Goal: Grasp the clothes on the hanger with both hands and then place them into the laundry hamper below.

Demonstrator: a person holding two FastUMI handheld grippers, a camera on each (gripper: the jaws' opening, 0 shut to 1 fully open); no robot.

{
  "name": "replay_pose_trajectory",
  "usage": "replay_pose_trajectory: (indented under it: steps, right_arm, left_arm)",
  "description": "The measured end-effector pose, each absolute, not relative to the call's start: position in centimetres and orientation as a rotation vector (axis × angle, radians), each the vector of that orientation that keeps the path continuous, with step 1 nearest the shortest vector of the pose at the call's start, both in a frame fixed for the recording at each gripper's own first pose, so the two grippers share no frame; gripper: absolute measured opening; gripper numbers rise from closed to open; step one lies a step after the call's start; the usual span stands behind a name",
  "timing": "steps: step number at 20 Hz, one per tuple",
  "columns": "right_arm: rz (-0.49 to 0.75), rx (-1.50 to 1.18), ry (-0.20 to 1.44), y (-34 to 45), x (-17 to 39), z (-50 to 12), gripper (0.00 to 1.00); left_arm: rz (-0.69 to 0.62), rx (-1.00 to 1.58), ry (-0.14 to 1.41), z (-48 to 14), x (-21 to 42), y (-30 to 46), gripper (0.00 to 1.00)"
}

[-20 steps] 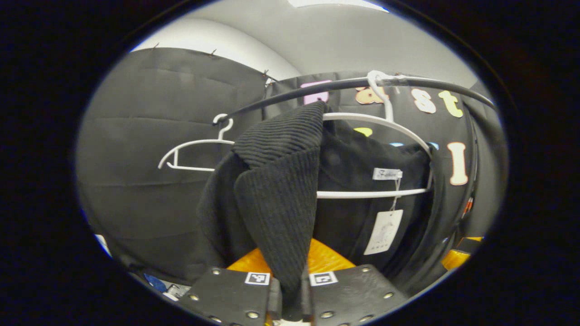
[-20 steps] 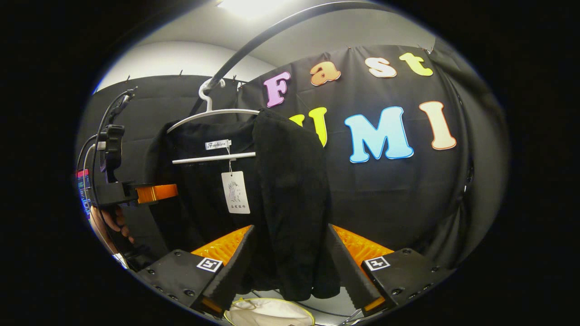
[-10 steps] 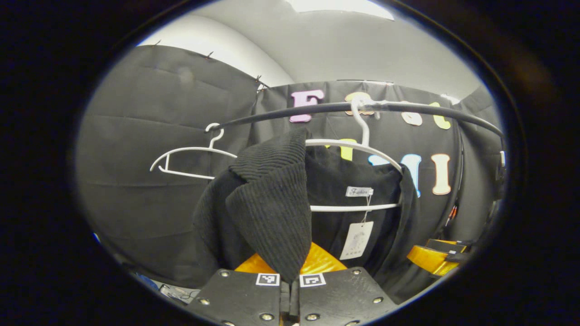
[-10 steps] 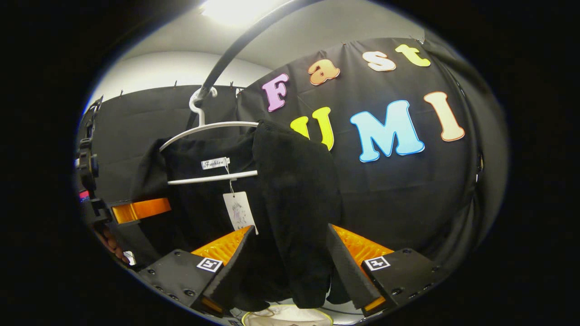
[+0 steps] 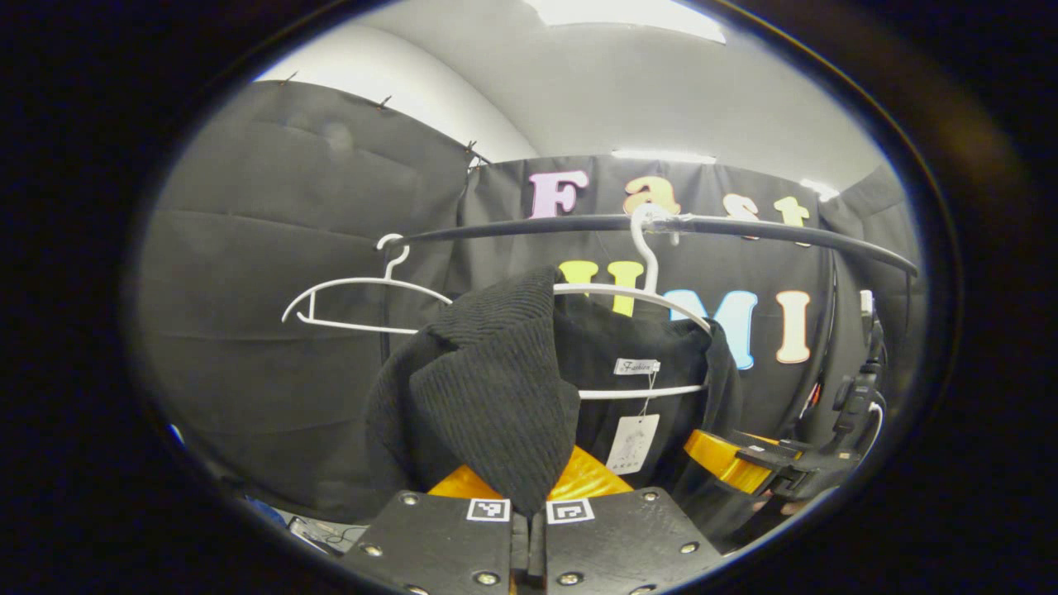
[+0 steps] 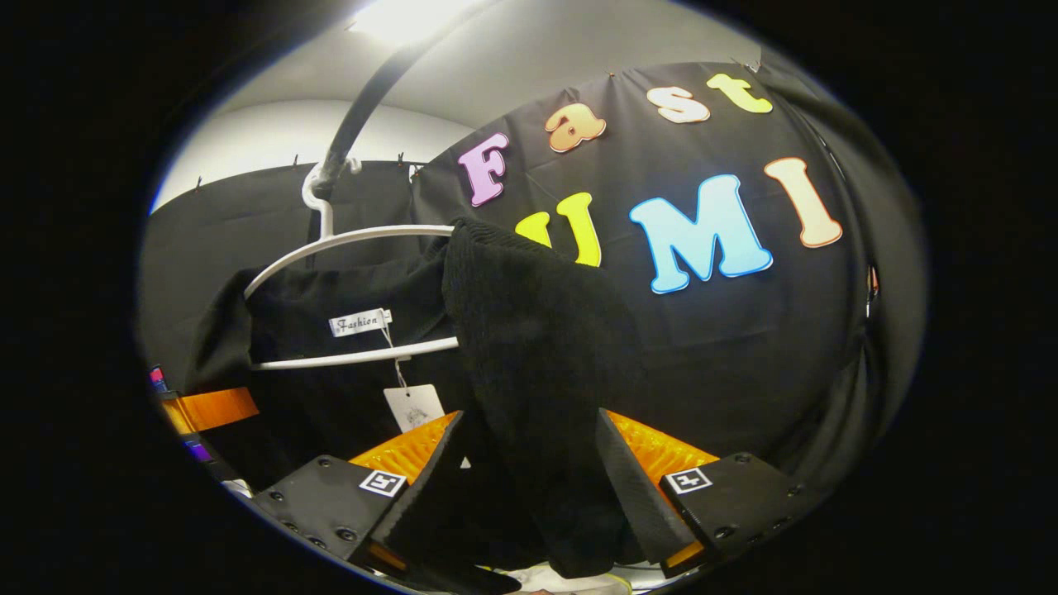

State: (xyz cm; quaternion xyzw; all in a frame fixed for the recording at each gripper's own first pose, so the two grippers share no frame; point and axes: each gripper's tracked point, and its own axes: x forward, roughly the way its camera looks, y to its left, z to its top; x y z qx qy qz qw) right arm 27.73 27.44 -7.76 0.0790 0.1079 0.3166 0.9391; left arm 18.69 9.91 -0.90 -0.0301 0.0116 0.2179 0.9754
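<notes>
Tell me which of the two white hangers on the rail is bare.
The farther white hanger, hooked near the rail's end, is bare; the nearer hanger carries the black garment.

Garment (image 5: 496, 405) on hanger (image 5: 636, 297) under rail (image 5: 744, 230), spare hanger (image 5: 355, 289) left

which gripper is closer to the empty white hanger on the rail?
Left. The left gripper grips the black garment on the side facing the empty hanger; the right gripper straddles its far shoulder.
</notes>
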Motion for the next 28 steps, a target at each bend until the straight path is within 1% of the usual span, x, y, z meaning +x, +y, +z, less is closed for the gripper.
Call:
replay_pose_trajectory:
  steps: [5, 6, 7, 8, 9, 10, 12, 14, 15, 17, 18, 19, 20, 22, 23, 28]
  right_arm:
    - [0.62, 0.139, 0.202, 27.7, 29.9, -8.2, 0.98]
    - [0.628, 0.126, 0.199, 28.0, 30.2, -8.3, 0.92]
    - [0.647, 0.115, 0.2, 28.5, 30.4, -8.5, 0.97]
    - [0.663, 0.101, 0.206, 29.0, 30.6, -8.9, 0.93]
    - [0.669, 0.087, 0.208, 29.2, 31.0, -9.2, 0.93]
    - [0.673, 0.085, 0.208, 29.3, 31.3, -9.2, 0.87]
    - [0.682, 0.101, 0.212, 29.5, 31.5, -9.2, 0.84]
    - [0.699, 0.137, 0.223, 29.4, 31.3, -9.0, 0.6]
    - [0.705, 0.157, 0.23, 29.4, 31.4, -8.9, 0.52]
    - [0.732, 0.207, 0.261, 29.6, 31.3, -8.9, 0.22]
    - [0.773, 0.236, 0.281, 30.1, 30.9, -8.8, 0.06]
    - [0.794, 0.237, 0.294, 30.0, 31.1, -9.0, 0.07]
    - [0.799, 0.245, 0.274, 30.7, 32.2, -9.1, 0.01]
    - [0.833, 0.275, 0.281, 29.8, 31.3, -8.5, 0.02]
    - [0.828, 0.287, 0.283, 29.6, 31.6, -8.4, 0.0]
    - [0.726, 0.298, 0.192, 27.0, 33.3, -6.8, 0.01]
  left_arm:
    - [0.441, -0.079, 0.022, -1.2, 18.6, 9.9, 0.01]
    - [0.439, -0.08, 0.019, -1.1, 18.4, 9.8, 0.01]
    - [0.441, -0.074, 0.017, -1.0, 18.2, 9.7, 0.01]
    - [0.443, -0.066, 0.017, -1.0, 18.1, 9.7, 0.01]
    - [0.445, -0.062, 0.018, -1.0, 18.0, 9.6, 0.01]
    - [0.444, -0.06, 0.019, -0.8, 17.9, 9.5, 0.01]
    - [0.445, -0.05, 0.02, -0.7, 17.5, 9.4, 0.01]
    - [0.449, -0.033, 0.02, -0.4, 17.0, 9.2, 0.01]
    - [0.449, -0.025, 0.019, -0.3, 16.8, 9.1, 0.0]
    - [0.449, -0.016, 0.022, -0.3, 16.9, 9.1, 0.0]
    - [0.448, -0.017, 0.02, -0.3, 16.9, 9.1, 0.0]
    - [0.445, -0.021, 0.018, -0.3, 17.0, 9.0, 0.01]
    - [0.441, -0.024, 0.016, -0.3, 17.0, 8.9, 0.01]
    - [0.438, -0.026, 0.014, -0.2, 16.9, 8.9, 0.01]
    - [0.437, -0.027, 0.009, -0.2, 16.8, 9.1, 0.0]
    - [0.427, -0.047, -0.071, 1.8, 15.6, 10.2, 0.01]
